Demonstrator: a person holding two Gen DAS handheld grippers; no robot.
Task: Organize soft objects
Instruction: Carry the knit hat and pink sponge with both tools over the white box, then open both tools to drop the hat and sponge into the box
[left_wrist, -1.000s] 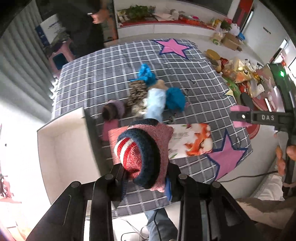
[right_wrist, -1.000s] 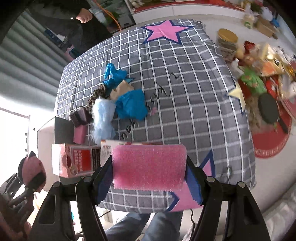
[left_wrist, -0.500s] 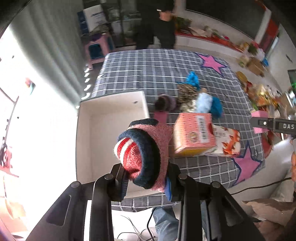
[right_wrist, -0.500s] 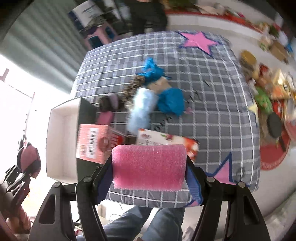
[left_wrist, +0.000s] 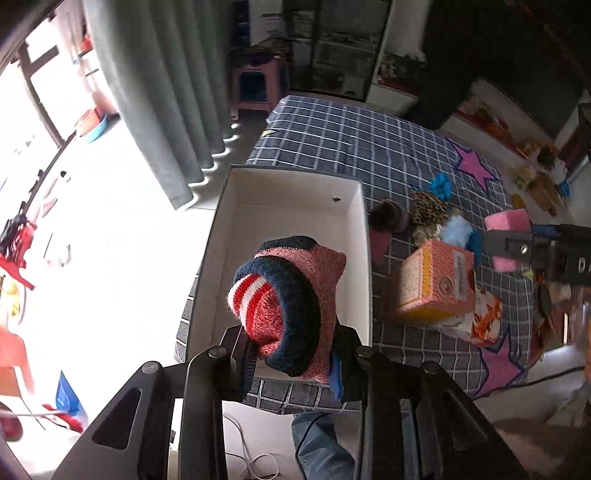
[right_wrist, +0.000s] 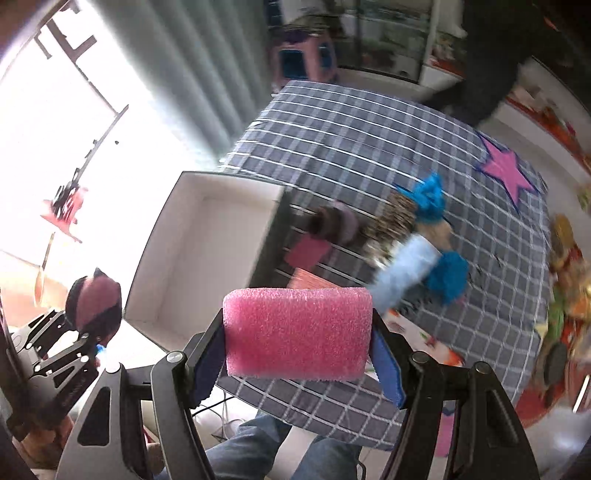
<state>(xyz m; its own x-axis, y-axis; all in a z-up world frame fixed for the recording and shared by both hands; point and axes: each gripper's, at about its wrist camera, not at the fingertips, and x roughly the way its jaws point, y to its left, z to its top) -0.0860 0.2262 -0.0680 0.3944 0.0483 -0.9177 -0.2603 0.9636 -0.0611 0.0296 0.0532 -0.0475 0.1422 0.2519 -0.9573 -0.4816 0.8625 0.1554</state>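
You are clamping the left gripper (left_wrist: 293, 363) on a rolled knit sock (left_wrist: 291, 302), pink with a navy cuff and red and white stripes, and it is hanging above the near end of the white box (left_wrist: 236, 199), which is sitting at the edge of the checked grey cloth (left_wrist: 354, 140). You are gripping a pink sponge (right_wrist: 297, 332) with the right gripper (right_wrist: 297, 363), jaws pressing on its two ends, above the near edge of that cloth. Beside the box a pink carton (left_wrist: 436, 284) is standing; its label is showing a barcode and a round seal, but the print is too small to read. On the right gripper's body only the letter "D" is showing in the left wrist view. A pile of soft items (right_wrist: 413, 229) is lying past the carton.
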